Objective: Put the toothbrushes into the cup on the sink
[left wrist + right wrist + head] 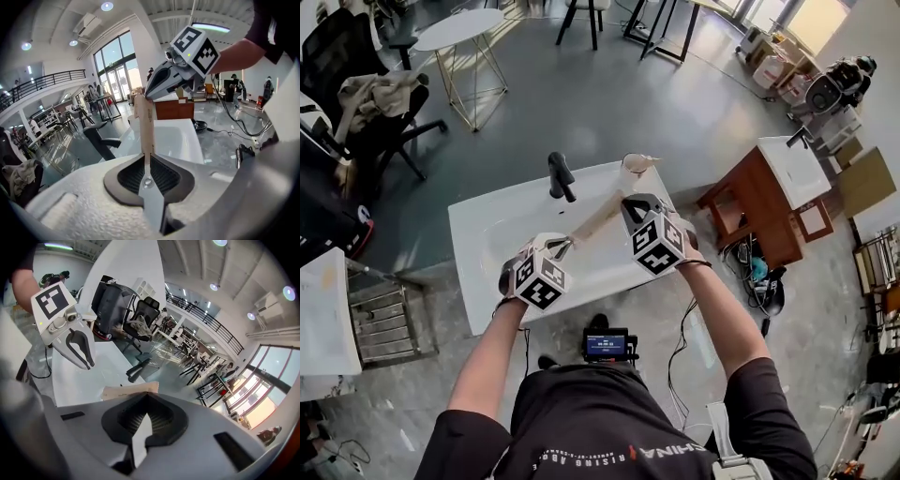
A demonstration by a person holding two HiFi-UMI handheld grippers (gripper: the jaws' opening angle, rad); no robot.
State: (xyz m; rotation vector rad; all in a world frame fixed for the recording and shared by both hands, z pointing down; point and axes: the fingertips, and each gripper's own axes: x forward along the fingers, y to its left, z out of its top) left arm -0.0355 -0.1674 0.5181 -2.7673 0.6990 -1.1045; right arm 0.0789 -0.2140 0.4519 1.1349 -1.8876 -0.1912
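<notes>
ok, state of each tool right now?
Left tool: closed on one end of the wrapped toothbrush.
Right tool: closed on its other end.

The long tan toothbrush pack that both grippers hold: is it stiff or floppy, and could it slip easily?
Probably stiff: the toothbrush pack runs straight between the left gripper and the right gripper with no sag. It is likely light, since it is so slim. Its flat, paper-like end might crease or slide between the pads.
</notes>
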